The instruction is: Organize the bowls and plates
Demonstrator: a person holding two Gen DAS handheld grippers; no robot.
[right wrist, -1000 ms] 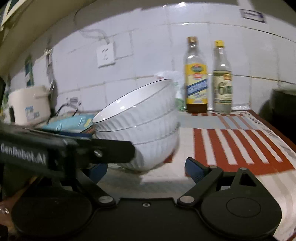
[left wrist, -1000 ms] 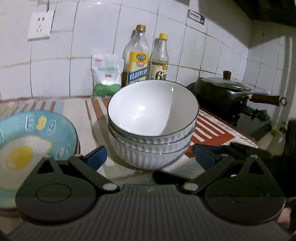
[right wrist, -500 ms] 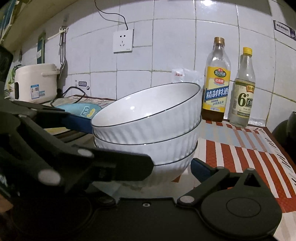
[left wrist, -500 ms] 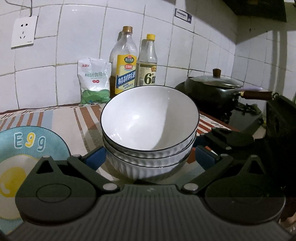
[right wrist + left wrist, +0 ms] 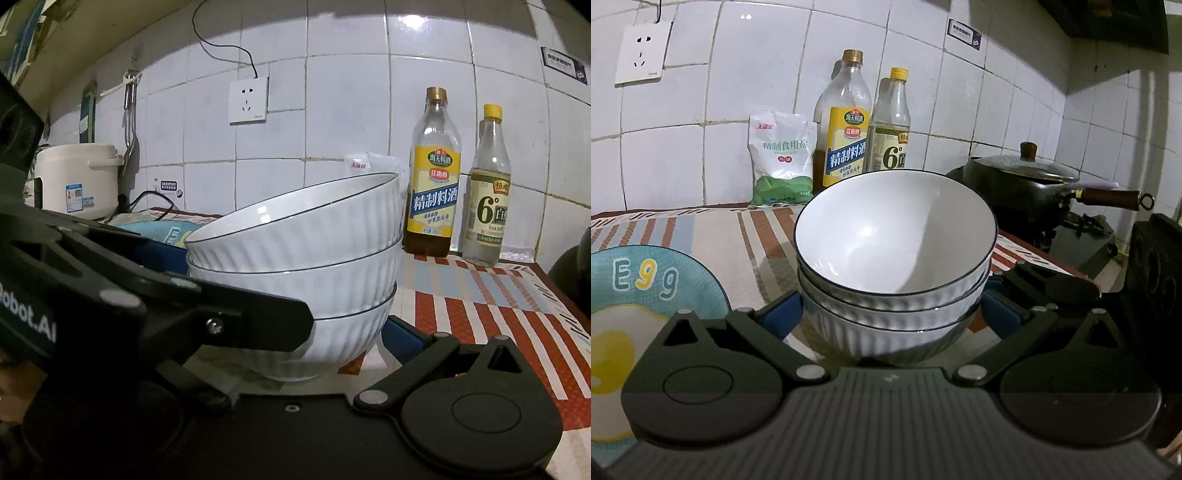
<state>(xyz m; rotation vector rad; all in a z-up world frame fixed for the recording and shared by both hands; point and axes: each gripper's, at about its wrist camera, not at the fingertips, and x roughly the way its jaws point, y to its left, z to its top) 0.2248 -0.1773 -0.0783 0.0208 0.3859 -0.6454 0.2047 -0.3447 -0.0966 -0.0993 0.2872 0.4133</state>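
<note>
Blue-padded left tongs (image 5: 892,314) spread wide, pads flanking bottom bowl of bowls (image 5: 894,266) stack, contact unclear. Right tongs (image 5: 347,332) just opened, fully apart, lowest bowl between, unpressed. Three-bowl stack on striped surface (image 5: 701,229), plate (image 5: 639,295) beside. Glazed ceramic: heavy, stiff, slippery, chip-prone. Grip ribbed bottom wall low, both sides; top bowl sits tilted, may slide.

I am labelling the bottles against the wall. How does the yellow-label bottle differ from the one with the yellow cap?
The yellow-label bottle is taller, with a gold cap and dark liquid only near its bottom. The yellow-cap bottle is shorter and slimmer, its pale label shows a large 6, and its liquid looks clear. Both are clear, upright and stand side by side.
</note>
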